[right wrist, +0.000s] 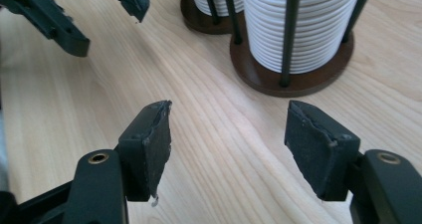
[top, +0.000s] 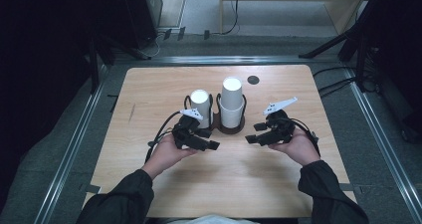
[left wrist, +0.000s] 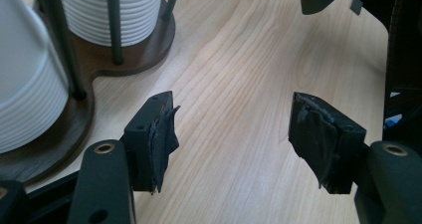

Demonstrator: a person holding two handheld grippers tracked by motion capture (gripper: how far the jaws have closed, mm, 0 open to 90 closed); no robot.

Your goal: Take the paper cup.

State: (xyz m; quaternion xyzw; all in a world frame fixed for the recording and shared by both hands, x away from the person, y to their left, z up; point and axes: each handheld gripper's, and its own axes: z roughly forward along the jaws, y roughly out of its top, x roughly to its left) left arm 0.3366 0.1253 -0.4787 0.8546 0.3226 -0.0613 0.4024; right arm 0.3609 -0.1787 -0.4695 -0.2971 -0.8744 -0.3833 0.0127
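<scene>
At the left of the high view, the left gripper (top: 211,145) hovers low over the tabletop (top: 149,92), jaws apart and holding nothing, just in front of the shorter cup stack (top: 201,108). That stack and the taller cup stack (top: 232,100) stand at the frame's centre in a dark wooden holder (top: 231,129), whose thin upright rods presumably keep the cups from toppling. At the right, the right gripper (top: 253,133) faces inward, its jaws also apart and empty. Both seem poised to reach for the cups.
</scene>
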